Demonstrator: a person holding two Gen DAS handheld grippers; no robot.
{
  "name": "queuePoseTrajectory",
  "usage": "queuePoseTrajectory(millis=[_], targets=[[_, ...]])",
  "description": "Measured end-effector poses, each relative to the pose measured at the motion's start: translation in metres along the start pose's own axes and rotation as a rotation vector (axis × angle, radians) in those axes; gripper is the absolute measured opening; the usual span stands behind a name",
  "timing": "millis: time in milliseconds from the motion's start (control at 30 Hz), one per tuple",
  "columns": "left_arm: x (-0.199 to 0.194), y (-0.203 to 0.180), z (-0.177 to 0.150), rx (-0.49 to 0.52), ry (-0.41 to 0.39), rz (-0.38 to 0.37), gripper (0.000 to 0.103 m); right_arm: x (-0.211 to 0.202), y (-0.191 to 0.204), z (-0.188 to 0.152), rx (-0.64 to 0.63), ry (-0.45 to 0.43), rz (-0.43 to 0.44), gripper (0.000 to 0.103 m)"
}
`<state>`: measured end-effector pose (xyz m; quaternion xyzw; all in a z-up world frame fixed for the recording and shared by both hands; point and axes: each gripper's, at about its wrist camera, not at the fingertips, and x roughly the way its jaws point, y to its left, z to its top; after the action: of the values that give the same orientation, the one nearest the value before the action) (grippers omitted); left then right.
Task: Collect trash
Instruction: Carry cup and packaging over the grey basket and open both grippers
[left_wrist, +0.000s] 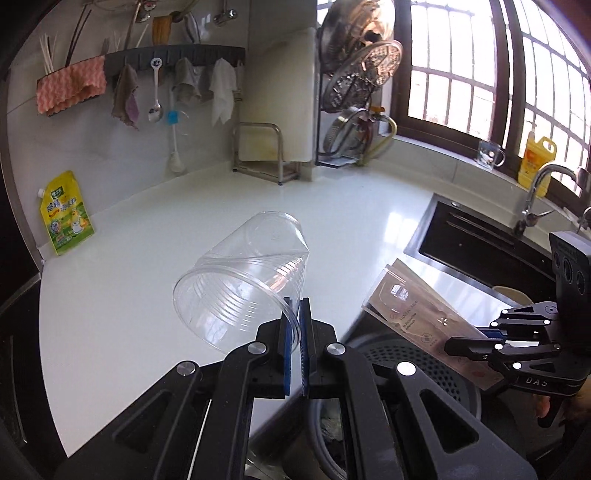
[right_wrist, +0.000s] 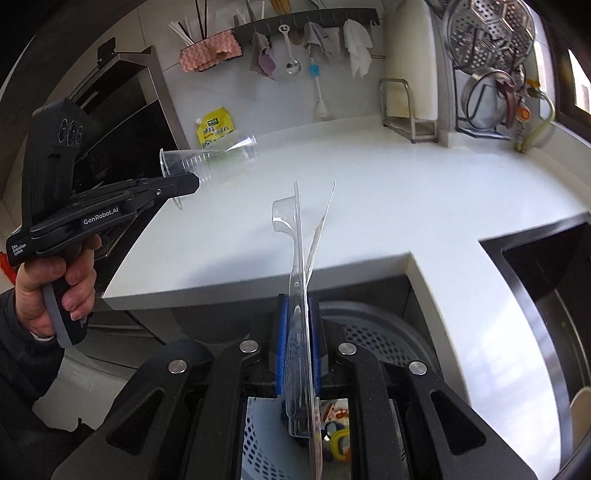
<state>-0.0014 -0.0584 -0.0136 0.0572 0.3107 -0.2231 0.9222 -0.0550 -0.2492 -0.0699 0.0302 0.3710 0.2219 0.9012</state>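
Observation:
My left gripper (left_wrist: 295, 314) is shut on the rim of a clear plastic cup (left_wrist: 243, 280), held tilted above the white counter's front edge; the cup also shows in the right wrist view (right_wrist: 210, 158). My right gripper (right_wrist: 298, 314) is shut on a clear plastic blister package (right_wrist: 303, 240) standing edge-on between the pads. The left wrist view shows that package (left_wrist: 417, 310) flat-on, with the right gripper (left_wrist: 469, 341) at its lower end. Both grippers hover over a grey perforated trash bin (left_wrist: 413, 360), seen below in the right wrist view (right_wrist: 373, 332) too.
The white counter (left_wrist: 184, 236) holds a yellow pouch (left_wrist: 66, 214) by the wall, a metal rack (left_wrist: 264, 153) and a pot-lid stand (left_wrist: 354, 96). A black sink (left_wrist: 476, 243) with faucet (left_wrist: 535, 195) lies right. A stove (right_wrist: 122, 122) lies left.

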Motion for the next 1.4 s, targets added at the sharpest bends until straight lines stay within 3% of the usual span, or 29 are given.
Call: queuePoseTrajectory(millis=[200,367,500,667,800,1400], targets=[[-0.004,-0.036,-0.026,0.020,0.045,-0.067,0.004,-0.016,0.002,-0.041,0.072,-0.007,-0.030,0.010],[-0.001,-0.058,-0.043,0.049,0.080,-0.104,0.004,-0.014,-0.010,-0.063,0.191,-0.006,0.008,0.010],[0.006,-0.071,-0.049,0.068,0.102,-0.134,0.004,-0.009,-0.011,-0.074,0.216,0.005,-0.020,0.010],[0.016,-0.080,-0.055,0.080,0.124,-0.162,0.004,-0.007,-0.016,-0.082,0.250,0.011,-0.056,0.011],[0.023,-0.082,-0.057,0.079,0.138,-0.174,0.004,0.004,-0.023,-0.087,0.307,0.034,-0.038,0.011],[0.040,-0.084,-0.069,0.079,0.193,-0.185,0.004,0.024,-0.028,-0.088,0.337,0.055,-0.065,0.011]])
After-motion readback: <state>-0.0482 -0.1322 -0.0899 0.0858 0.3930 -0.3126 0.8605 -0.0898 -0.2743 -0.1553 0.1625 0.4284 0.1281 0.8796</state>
